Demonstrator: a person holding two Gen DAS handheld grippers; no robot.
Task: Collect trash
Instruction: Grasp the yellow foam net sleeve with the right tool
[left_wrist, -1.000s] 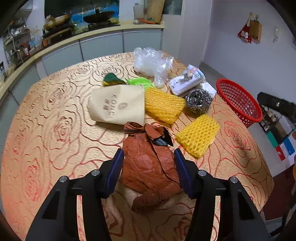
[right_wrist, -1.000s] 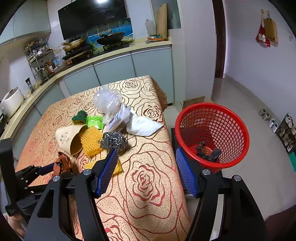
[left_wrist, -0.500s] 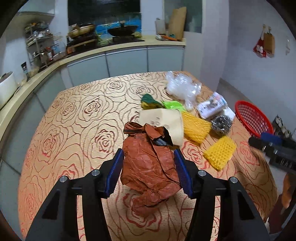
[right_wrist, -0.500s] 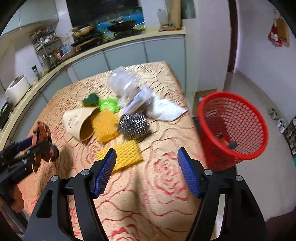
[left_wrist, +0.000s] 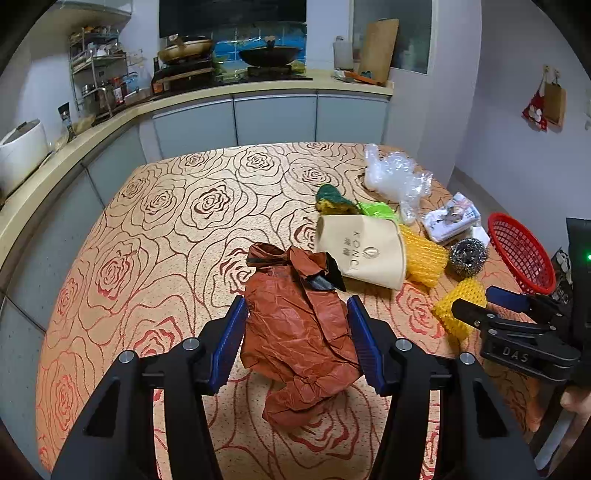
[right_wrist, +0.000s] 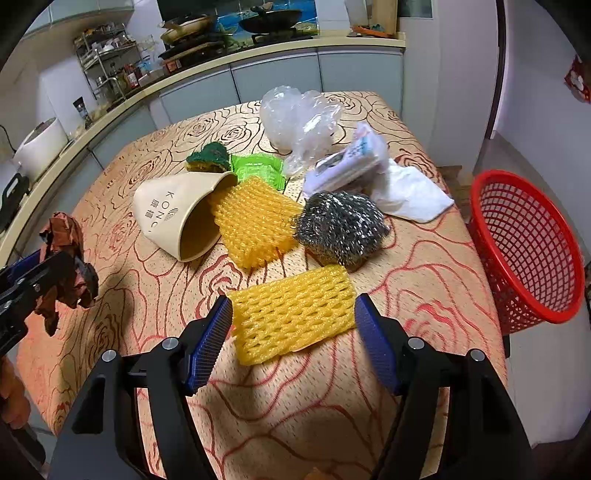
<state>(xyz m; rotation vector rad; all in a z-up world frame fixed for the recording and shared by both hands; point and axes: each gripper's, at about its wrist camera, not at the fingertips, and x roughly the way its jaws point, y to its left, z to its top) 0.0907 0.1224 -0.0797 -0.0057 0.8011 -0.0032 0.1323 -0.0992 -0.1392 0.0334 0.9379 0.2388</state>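
My left gripper (left_wrist: 295, 332) is shut on a crumpled brown paper bag (left_wrist: 299, 328) and holds it above the table; it also shows in the right wrist view (right_wrist: 62, 254). My right gripper (right_wrist: 293, 332) is open, its fingers on either side of a yellow foam net (right_wrist: 291, 314) lying near the table's front edge, still apart from it. A red mesh basket (right_wrist: 528, 251) stands beside the table on the right; it also shows in the left wrist view (left_wrist: 521, 251).
On the rose-patterned tablecloth (right_wrist: 369, 406) lie a beige paper cup (right_wrist: 177, 218), a second yellow foam net (right_wrist: 255, 221), a steel scourer (right_wrist: 340, 225), a clear plastic bag (right_wrist: 299, 118), a green wrapper (right_wrist: 258, 170), a tissue pack (right_wrist: 351, 162) and white paper (right_wrist: 413, 192).
My left gripper has lifted the brown bag up and back from the table. My right gripper has swung from the red basket to the table and now straddles the near yellow foam net.
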